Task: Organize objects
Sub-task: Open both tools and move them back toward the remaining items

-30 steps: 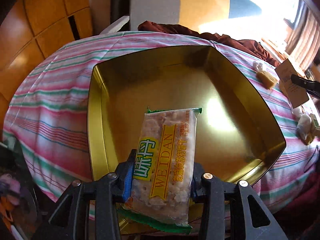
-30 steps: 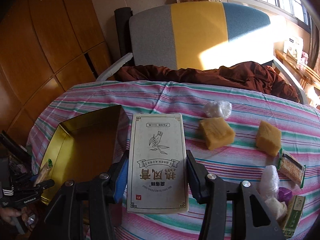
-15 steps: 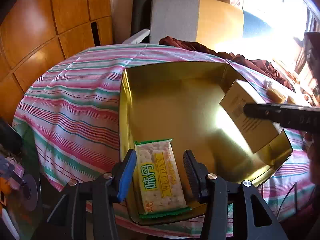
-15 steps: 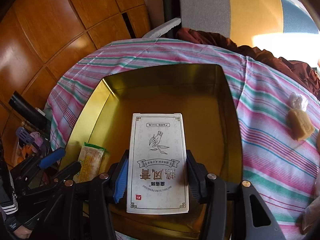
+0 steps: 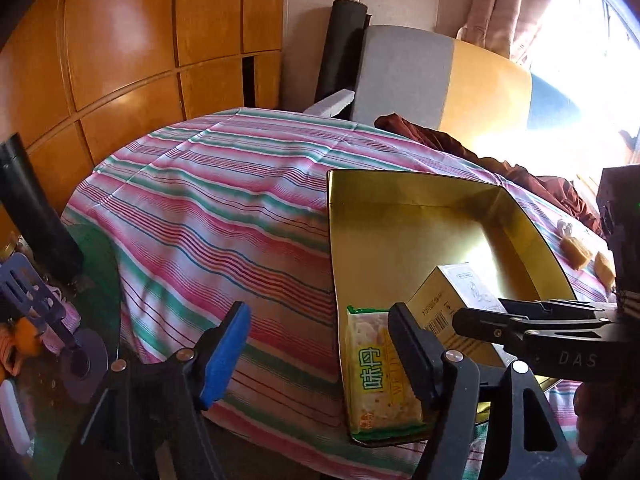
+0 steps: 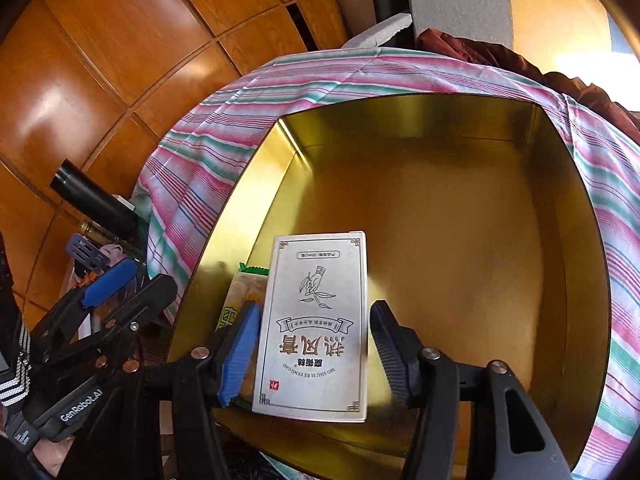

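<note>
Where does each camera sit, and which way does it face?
Left wrist: on the left gripper, tilted down over the striped cloth beside the tin; right gripper crosses at right.
Right wrist: on the right gripper, looking down into the tin; left gripper and a sleeve at left.
Shared: tin, white box, cracker pack.

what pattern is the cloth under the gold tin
Pink, green and white stripes on the cloth; clearest in the left wrist view.

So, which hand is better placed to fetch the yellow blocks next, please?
Right: the yellow blocks lie right of the tin, nearest the right gripper, whose jaws have just been opening around the white box. The left gripper, also just opening, empty, is leftward.
</note>
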The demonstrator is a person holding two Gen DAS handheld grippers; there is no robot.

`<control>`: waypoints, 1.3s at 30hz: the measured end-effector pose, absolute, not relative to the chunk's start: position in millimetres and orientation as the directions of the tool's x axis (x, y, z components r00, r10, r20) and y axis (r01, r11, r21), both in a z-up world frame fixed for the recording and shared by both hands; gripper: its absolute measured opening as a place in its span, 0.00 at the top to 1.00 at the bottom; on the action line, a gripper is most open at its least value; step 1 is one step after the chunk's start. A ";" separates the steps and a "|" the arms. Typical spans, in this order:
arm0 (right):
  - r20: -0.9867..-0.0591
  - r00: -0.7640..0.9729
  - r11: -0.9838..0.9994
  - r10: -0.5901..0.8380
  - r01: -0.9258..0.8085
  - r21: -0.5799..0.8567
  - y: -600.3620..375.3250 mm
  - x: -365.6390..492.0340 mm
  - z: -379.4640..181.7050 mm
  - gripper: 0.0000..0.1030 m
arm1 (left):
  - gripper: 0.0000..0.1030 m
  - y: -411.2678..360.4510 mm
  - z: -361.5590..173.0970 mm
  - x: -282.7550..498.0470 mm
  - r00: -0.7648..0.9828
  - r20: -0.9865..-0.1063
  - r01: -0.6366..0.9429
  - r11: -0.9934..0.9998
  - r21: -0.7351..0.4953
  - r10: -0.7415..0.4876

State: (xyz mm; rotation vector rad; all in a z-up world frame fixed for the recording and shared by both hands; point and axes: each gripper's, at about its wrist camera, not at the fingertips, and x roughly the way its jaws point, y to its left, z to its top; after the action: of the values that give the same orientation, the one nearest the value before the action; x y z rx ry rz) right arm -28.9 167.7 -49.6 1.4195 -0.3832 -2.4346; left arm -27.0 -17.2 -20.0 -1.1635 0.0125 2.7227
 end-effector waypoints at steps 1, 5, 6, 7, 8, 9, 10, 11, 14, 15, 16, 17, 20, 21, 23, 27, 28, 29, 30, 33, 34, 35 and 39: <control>-0.786 -0.477 -0.916 -0.392 0.126 0.380 167.7 -26.1 -46.0 0.38 | 0.29 -16.9 -20.5 -27.1 -0.675 -0.719 -0.168 -0.983 -0.069 0.165; -0.741 -0.510 -0.894 -0.436 0.149 0.423 171.0 -20.5 -31.0 0.35 | 0.26 -14.3 -18.1 -25.8 -0.680 -0.713 -0.171 -0.983 -0.074 0.172; -0.741 -0.520 -0.899 -0.425 0.144 0.414 172.9 -18.5 -28.0 0.35 | 0.26 -13.3 -16.5 -25.3 -0.682 -0.711 -0.173 -0.982 -0.072 0.172; -0.742 -0.532 -0.907 -0.407 0.137 0.399 175.4 -15.9 -25.1 0.35 | 0.26 -12.5 -15.2 -24.6 -0.685 -0.708 -0.177 -0.982 -0.068 0.172; -0.745 -0.548 -0.918 -0.381 0.127 0.377 179.1 -13.1 -21.4 0.35 | 0.26 -11.7 -13.7 -24.0 -0.689 -0.704 -0.179 -0.982 -0.063 0.171; -0.747 -0.565 -0.930 -0.350 0.114 0.350 183.5 -9.9 -17.6 0.35 | 0.25 -10.6 -12.4 -23.3 -0.692 -0.702 -0.182 -0.982 -0.057 0.169; -0.748 -0.584 -0.942 -0.316 0.098 0.322 188.9 -6.6 -13.4 0.35 | 0.25 -9.4 -11.0 -23.1 -0.693 -0.701 -0.184 -0.981 -0.052 0.167; -0.746 -0.603 -0.952 -0.281 0.077 0.296 195.8 -3.4 -8.9 0.35 | 0.25 -8.1 -9.1 -22.8 -0.696 -0.698 -0.187 -0.981 -0.049 0.168; -0.733 -0.658 -0.975 -0.171 0.007 0.222 221.2 6.7 4.0 0.26 | 0.23 -2.1 -3.1 -21.1 -0.704 -0.689 -0.202 -0.979 -0.039 0.173; -0.728 -0.672 -0.980 -0.135 -0.017 0.197 229.2 10.5 7.7 0.24 | 0.22 1.0 -1.2 -20.0 -0.707 -0.685 -0.208 -0.977 -0.035 0.175; -0.723 -0.683 -0.984 -0.103 -0.038 0.176 236.7 14.0 10.9 0.22 | 0.22 4.4 0.7 -18.8 -0.709 -0.682 -0.217 -0.976 -0.032 0.180; -0.719 -0.691 -0.986 -0.075 -0.057 0.158 243.6 17.3 13.4 0.22 | 0.21 8.1 2.9 -17.2 -0.712 -0.678 -0.224 -0.974 -0.030 0.184; -0.710 -0.704 -0.988 -0.013 -0.100 0.116 262.5 23.7 19.3 0.21 | 0.19 19.3 6.9 -14.0 -0.710 -0.674 -0.250 -0.968 -0.026 0.201; -0.708 -0.707 -0.988 0.006 -0.112 0.104 268.3 25.9 20.4 0.21 | 0.19 23.5 8.3 -12.8 -0.710 -0.673 -0.259 -0.965 -0.024 0.207; -0.704 -0.709 -0.988 0.040 -0.134 0.079 278.4 29.5 21.3 0.20 | 0.19 32.3 11.0 -11.3 -0.710 -0.670 -0.279 -0.960 -0.018 0.219; -0.703 -0.704 -0.982 0.099 -0.182 0.045 300.7 37.0 20.1 0.19 | 0.18 51.8 16.2 -8.2 -0.702 -0.667 -0.321 -0.947 -0.015 0.249; -0.703 -0.702 -0.980 0.114 -0.195 0.036 306.5 38.8 19.8 0.19 | 0.18 57.0 17.3 -7.3 -0.701 -0.666 -0.331 -0.943 -0.013 0.255; -0.702 -0.700 -0.978 0.133 -0.209 0.024 312.6 40.6 19.9 0.18 | 0.17 62.1 18.4 -6.4 -0.699 -0.666 -0.343 -0.939 -0.010 0.262; -0.701 -0.697 -0.975 0.152 -0.224 0.011 319.8 43.6 20.4 0.18 | 0.17 67.6 19.4 -5.2 -0.697 -0.664 -0.356 -0.935 -0.006 0.270; -0.699 -0.682 -0.964 0.214 -0.265 -0.036 344.4 50.1 22.9 0.17 | 0.15 83.2 20.6 -2.7 -0.683 -0.667 -0.395 -0.919 -0.003 0.296; -0.696 -0.676 -0.957 0.243 -0.285 -0.057 354.7 52.1 24.1 0.17 | 0.15 88.6 21.1 -2.5 -0.678 -0.669 -0.407 -0.913 -0.003 0.305; -0.690 -0.671 -0.949 0.272 -0.307 -0.075 366.5 53.7 25.2 0.17 | 0.15 93.8 21.8 -2.5 -0.673 -0.669 -0.420 -0.907 -0.006 0.316; -0.655 -0.629 -0.886 0.420 -0.442 -0.144 424.1 63.7 25.1 0.17 | 0.15 119.5 27.3 1.9 -0.656 -0.662 -0.479 -0.878 -0.006 0.362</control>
State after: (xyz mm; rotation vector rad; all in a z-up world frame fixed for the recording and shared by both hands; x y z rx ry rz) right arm 63.7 424.1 25.1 1.3386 -0.0565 -3.3669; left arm 1.9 119.5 27.3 -0.9445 0.2332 2.4899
